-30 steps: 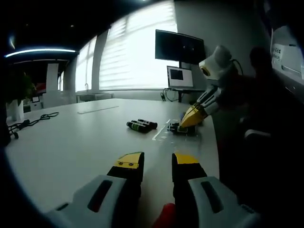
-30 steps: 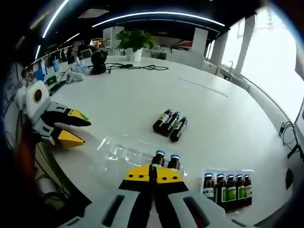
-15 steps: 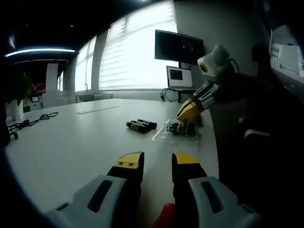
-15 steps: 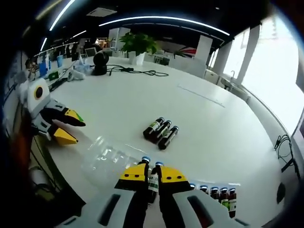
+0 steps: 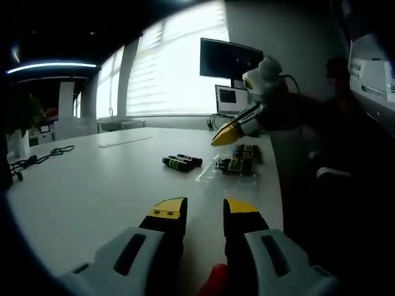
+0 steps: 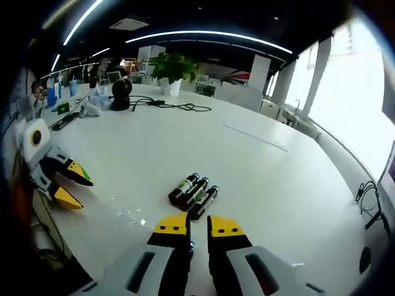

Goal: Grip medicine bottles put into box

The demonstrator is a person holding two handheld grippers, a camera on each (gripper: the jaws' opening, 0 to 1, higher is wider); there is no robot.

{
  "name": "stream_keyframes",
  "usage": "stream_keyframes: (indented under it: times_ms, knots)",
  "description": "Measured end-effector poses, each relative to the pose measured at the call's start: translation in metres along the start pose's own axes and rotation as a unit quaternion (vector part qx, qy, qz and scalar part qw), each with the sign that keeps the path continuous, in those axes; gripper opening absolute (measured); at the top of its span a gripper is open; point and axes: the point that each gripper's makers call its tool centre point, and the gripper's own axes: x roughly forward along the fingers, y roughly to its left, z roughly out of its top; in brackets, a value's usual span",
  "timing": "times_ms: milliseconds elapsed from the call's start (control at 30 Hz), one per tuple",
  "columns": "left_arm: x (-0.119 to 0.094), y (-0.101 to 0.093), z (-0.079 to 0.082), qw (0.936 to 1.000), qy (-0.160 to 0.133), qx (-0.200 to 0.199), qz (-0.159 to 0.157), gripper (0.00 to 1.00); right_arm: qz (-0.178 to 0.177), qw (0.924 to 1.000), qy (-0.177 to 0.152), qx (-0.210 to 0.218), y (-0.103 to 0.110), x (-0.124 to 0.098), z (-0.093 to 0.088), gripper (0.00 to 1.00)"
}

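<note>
In the left gripper view, the left gripper [image 5: 205,217] is being held low over the white table [image 5: 92,185], its yellow-tipped jaws parted with bare table seen between them and nothing held. A cluster of three medicine bottles [image 5: 181,162] is lying on its side at about 12 o'clock from the jaws, well apart from them. Just past that, toward 1 o'clock, a clear plastic box [image 5: 237,161] with dark bottles in it is resting on the table. The right gripper [image 5: 229,132] is being held above that box, entering from 2 o'clock; whether anything is being gripped by it cannot be told from here. A monitor [image 5: 229,60] is standing at the far edge, before the bright blinds.

In the right gripper view, the right gripper [image 6: 196,226] is being shown with a narrow gap between its jaws; whether a bottle is being pinched there cannot be told. The three medicine bottles [image 6: 194,196] are lying side by side just beyond the jaw tips, at 12 o'clock. The left gripper [image 6: 68,184] is being seen at 9 o'clock, jaws apart. A potted plant [image 6: 170,68] is standing at 11 o'clock, far across the table [image 6: 278,179].
</note>
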Motion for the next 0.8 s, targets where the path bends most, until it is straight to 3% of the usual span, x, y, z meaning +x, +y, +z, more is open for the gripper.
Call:
stream_keyframes:
  times_ms: [300,467,800]
  knots:
    - [0.000,0.000,0.000,1.0000,0.000,-0.002,-0.001,0.18,-0.007,0.9999,0.001,0.009,-0.013,0.028,0.011,0.07]
    - [0.000,0.000,0.000,1.0000,0.000,-0.001,0.000,0.18,0.009,0.9995,0.019,0.022,-0.011,0.044,0.008,0.07]
    - [0.000,-0.001,0.000,1.0000,-0.001,-0.003,-0.002,0.18,0.004,0.9985,0.049,0.026,-0.015,0.064,-0.001,0.07]
